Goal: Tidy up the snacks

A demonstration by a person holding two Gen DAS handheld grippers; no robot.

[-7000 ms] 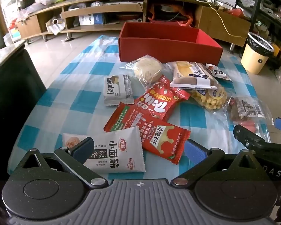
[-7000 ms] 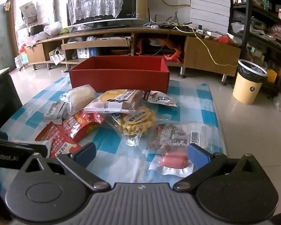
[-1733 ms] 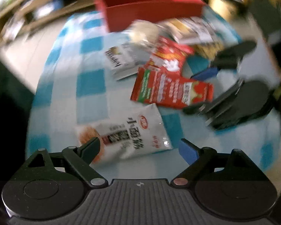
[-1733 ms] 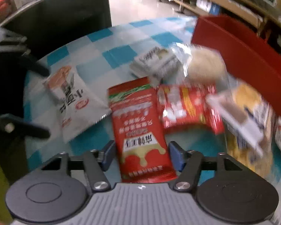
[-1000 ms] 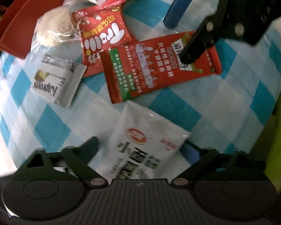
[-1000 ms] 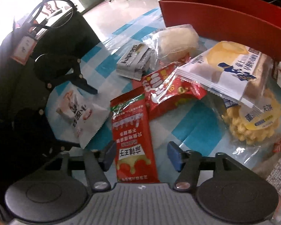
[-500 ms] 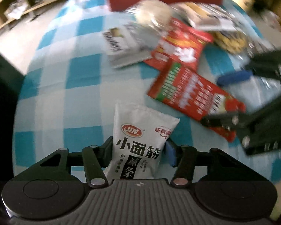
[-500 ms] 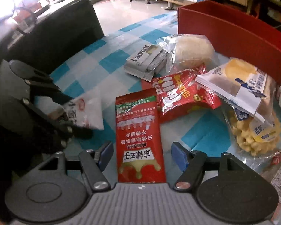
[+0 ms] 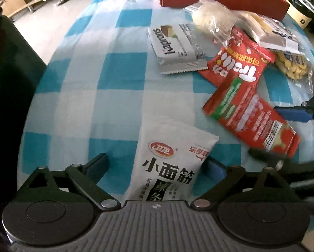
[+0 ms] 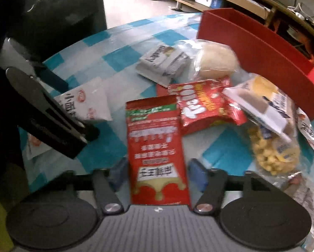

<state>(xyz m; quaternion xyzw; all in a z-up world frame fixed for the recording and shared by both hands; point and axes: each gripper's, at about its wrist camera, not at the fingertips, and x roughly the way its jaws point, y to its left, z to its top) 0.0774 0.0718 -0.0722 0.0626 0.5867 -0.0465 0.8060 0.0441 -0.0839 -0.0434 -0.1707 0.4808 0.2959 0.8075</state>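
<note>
A white packet with black characters lies on the blue checked tablecloth. My left gripper straddles its near end. The jaws are opening, and the left finger stands clear of the packet. A long red packet lies flat between the fingers of my right gripper. Those jaws are closing, with the blue pads right at its two long edges and no crease showing in the packet. A red box stands open-topped at the far side of the table.
Between the packets and the box lie a grey wafer packet, a red gummy packet, a wrapped bun, a cake packet and a bag of yellow puffs. A dark chair stands at the left edge.
My left jaws, tight around the white packet half a second ago, have spread wide. My right jaws have narrowed around the red packet and moved closer over it.
</note>
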